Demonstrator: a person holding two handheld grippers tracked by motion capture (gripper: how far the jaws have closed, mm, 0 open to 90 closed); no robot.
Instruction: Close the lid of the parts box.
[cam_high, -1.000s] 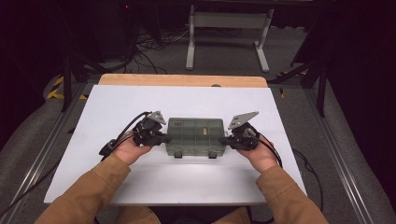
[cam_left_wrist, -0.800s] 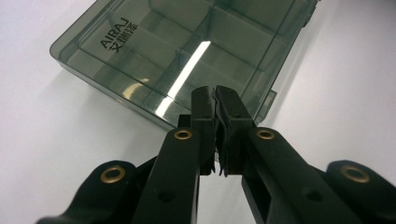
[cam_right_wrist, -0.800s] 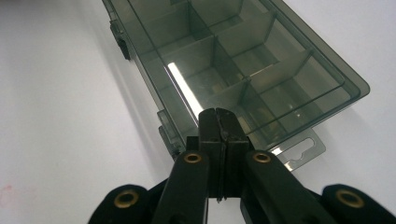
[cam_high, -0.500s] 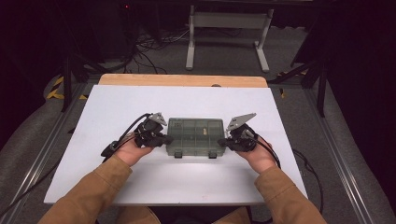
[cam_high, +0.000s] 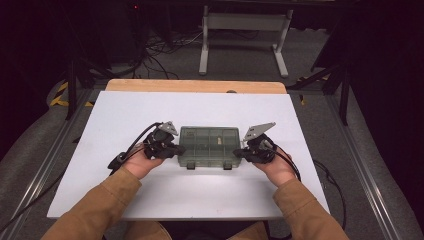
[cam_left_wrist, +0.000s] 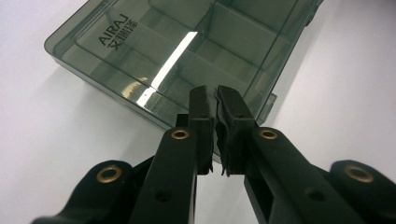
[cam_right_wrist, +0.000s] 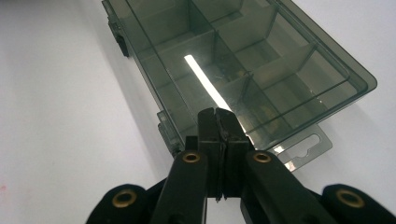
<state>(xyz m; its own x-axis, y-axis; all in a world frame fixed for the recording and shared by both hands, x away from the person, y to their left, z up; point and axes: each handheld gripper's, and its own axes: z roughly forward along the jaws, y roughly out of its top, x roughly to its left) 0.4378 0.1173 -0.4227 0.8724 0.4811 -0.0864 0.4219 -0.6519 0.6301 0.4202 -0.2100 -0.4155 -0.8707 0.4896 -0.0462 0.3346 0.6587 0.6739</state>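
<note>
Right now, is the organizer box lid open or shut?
Shut. The clear smoky lid lies flat over the compartments of the organizer box, flush with the rim in both gripper views. Whether the front latches are clicked, I cannot tell.

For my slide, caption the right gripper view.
Shut right gripper poised at the end of a closed smoky compartment box on a white table.

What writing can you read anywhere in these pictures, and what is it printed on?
"AIRAJ": printed in dark letters on the lid of the smoky clear plastic compartment box, near one corner, seen in the left gripper view.
A few smaller characters sit right under it, too small to read surely.
Nothing else readable: the white table bears no print.
</note>
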